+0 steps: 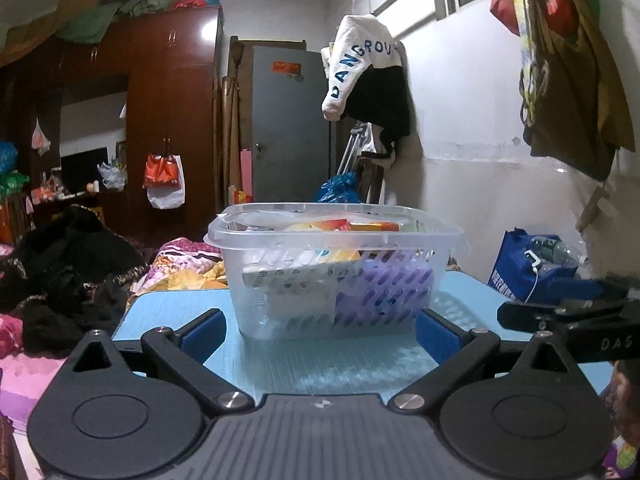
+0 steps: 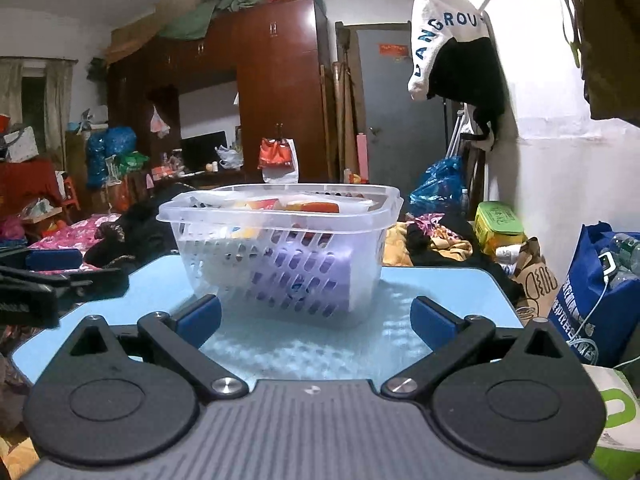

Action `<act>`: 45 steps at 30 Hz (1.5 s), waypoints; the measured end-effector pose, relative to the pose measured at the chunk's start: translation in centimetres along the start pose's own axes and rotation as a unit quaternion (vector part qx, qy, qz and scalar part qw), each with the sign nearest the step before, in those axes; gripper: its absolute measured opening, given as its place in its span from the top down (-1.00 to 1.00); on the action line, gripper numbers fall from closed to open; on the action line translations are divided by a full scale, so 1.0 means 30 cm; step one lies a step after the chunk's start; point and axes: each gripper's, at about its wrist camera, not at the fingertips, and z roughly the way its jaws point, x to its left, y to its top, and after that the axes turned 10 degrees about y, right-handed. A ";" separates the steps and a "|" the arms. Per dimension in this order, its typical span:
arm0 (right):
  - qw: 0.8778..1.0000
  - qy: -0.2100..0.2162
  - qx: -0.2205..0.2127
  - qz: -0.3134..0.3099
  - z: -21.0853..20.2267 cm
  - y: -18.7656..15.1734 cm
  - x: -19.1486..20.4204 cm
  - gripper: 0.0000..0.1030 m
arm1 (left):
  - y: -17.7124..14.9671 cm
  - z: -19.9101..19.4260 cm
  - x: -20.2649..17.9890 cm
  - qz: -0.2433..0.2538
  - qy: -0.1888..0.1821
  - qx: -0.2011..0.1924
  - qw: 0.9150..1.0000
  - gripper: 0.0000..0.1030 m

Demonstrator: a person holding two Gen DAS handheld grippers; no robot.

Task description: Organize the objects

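Blue tabletop bare, we judge sorting nearly done: both spread claws, left gripper and right gripper, face the filled basket just ahead, perhaps to lift next.

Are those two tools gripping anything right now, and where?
Nothing is held. The left tool and right tool both stand open, short of the clear basket on the blue table.

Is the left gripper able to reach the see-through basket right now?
Probably yes. The left gripper is open and faces the basket on the blue table, with only bare tabletop between them.
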 end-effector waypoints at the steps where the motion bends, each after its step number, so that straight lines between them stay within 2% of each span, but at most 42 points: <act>1: 1.000 0.001 -0.003 0.001 -0.009 0.002 0.003 -1.00 | -0.002 -0.003 -0.003 0.000 0.000 -0.002 1.000 -0.97; 12: 1.000 0.008 -0.021 -0.006 -0.057 0.014 0.034 -1.00 | 0.001 -0.028 -0.014 -0.002 -0.003 -0.009 1.000 -0.97; 32: 1.000 0.008 -0.023 0.002 -0.061 0.010 0.029 -1.00 | -0.004 -0.049 -0.057 0.019 -0.004 -0.013 1.000 -0.97; 45: 1.000 0.009 -0.022 -0.001 -0.063 0.010 0.033 -1.00 | -0.003 -0.043 -0.049 0.015 0.000 -0.013 1.000 -0.97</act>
